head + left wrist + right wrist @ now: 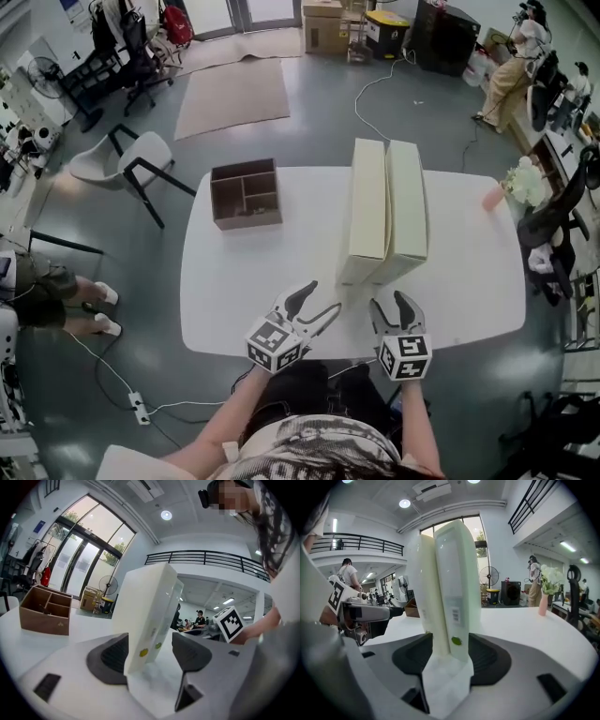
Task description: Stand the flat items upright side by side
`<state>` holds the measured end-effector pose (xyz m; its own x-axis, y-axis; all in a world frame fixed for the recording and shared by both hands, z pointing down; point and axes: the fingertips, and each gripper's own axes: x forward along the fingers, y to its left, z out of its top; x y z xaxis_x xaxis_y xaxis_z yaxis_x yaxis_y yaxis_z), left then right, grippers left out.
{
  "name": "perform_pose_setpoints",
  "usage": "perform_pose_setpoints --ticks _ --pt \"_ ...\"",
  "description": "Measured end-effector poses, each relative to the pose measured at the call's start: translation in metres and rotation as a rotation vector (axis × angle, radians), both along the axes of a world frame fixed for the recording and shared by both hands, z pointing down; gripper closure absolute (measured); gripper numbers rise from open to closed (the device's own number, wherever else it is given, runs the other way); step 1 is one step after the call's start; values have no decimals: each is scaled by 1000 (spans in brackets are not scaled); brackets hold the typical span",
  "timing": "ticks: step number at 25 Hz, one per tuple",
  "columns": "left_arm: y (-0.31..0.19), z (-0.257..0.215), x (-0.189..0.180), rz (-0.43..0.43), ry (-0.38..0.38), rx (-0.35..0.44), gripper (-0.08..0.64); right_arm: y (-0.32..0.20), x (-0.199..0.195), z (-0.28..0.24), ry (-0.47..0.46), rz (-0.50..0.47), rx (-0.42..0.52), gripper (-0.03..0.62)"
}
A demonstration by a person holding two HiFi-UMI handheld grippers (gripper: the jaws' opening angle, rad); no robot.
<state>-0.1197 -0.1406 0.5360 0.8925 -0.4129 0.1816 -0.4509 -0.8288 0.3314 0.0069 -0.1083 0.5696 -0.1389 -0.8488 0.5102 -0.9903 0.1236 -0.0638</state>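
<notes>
Cream flat boxes are standing upright side by side on the white surface [234,291]. The L box [367,211] and the R box [409,202] are touching along their long faces, right of centre, w/ their narrow ends facing me. On the R box's near end I'm seeing a barcode label [454,613] and, below it, a green dot sticker [456,641]. The L box is carrying a yellow dot sticker [143,652] low on its near end.

I'm holding the left claw [322,296] just off the L box's near corner, coming in at an angle. Its jaws are standing wide apart w/ nothing gripped. In the left gripper view the box corner is showing btwn the pads [112,656], closer to the L-side one, and neither is pressing on it.

I'm pointing the right claw [392,300] straight at the boxes' near ends. Its jaws are apart too, narrower than the other claw's. Both box ends are showing btwn them in the right gripper view, and I'm not seeing them clamped on either box.

Well apart, toward the surface's far L part, a wooden compartment tray [247,193] is sitting w/ its dividers showing. A pink vase [493,198] w/ white flowers [525,181] is standing at the far R edge.
</notes>
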Motion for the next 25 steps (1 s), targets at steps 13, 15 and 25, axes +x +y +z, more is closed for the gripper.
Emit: perform_pose_setpoints --ticks 13,15,25 --pt "96 17 -27 -132 -48 -74 296 78 -36 -3 -74 -197 -4 391" --pt "116 11 -27 -154 -49 -71 303 95 -39 -10 -96 -215 12 397" --pt "203 -13 -19 -184 -56 -10 417 166 -56 -47 -124 -334 98 552"
